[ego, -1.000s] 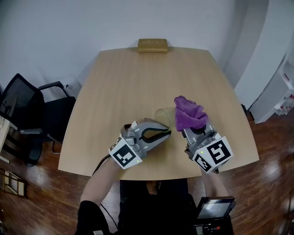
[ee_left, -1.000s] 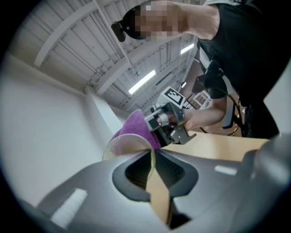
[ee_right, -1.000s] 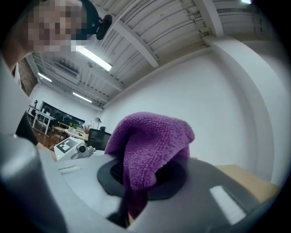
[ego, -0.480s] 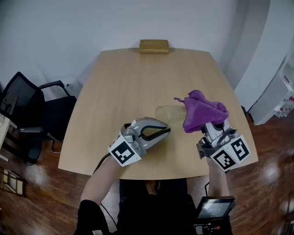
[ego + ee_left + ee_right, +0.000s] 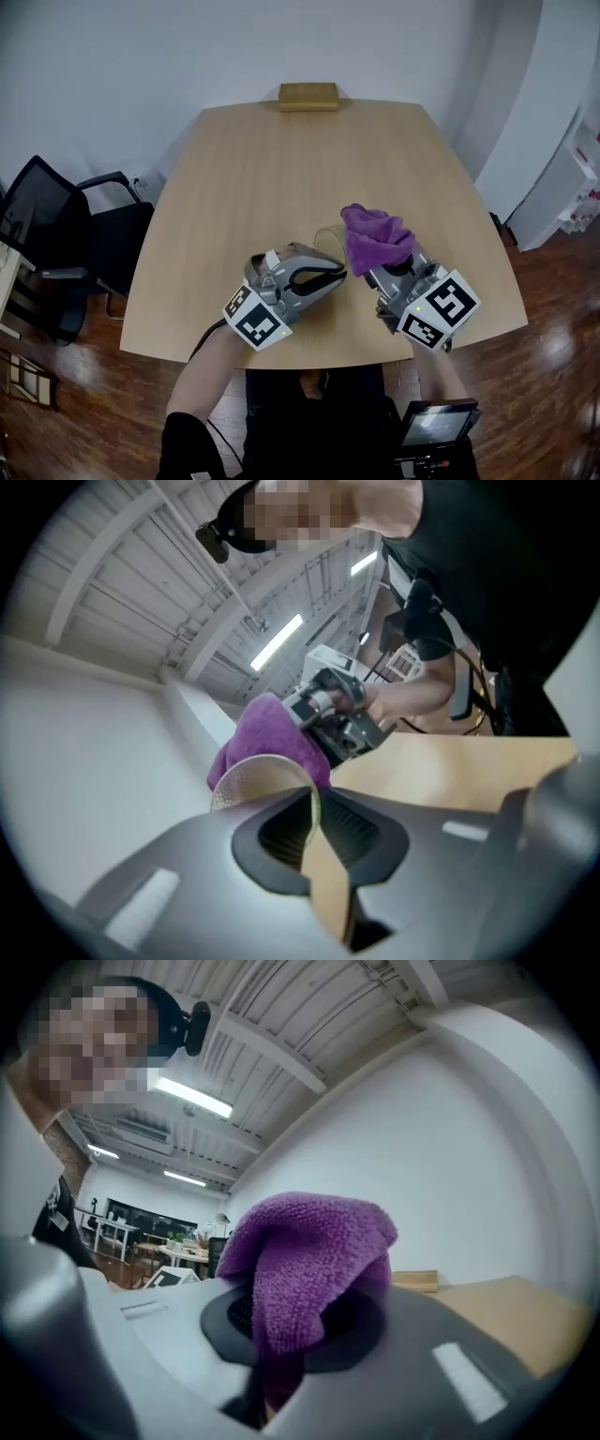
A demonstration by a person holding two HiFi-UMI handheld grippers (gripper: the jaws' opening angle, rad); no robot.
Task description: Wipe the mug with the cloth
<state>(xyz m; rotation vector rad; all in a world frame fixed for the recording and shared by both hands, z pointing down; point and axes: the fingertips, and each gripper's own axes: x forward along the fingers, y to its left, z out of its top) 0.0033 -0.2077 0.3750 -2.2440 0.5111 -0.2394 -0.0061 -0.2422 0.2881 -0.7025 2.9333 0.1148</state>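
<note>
A beige mug [image 5: 329,240] is held over the near part of the wooden table [image 5: 281,169], tipped on its side. My left gripper [image 5: 330,270] is shut on its wall at the rim. The left gripper view shows the mug's rim [image 5: 265,782] pinched between my left gripper's [image 5: 322,860] pads. A purple cloth [image 5: 374,238] bunches out of my right gripper [image 5: 380,268], which is shut on it. The cloth presses against the mug's right side. In the right gripper view the cloth [image 5: 314,1246] fills the space ahead of my right gripper [image 5: 281,1358] and hides the mug.
A flat brown box [image 5: 308,96] lies at the table's far edge. A black office chair [image 5: 66,239] stands left of the table, and a white shelf unit [image 5: 577,178] is at the right. A small screen device [image 5: 436,427] sits near the person's lap.
The right gripper swung the cloth out to the right, away from the mug, and has come back left against it. The left gripper and mug stayed almost in place.
</note>
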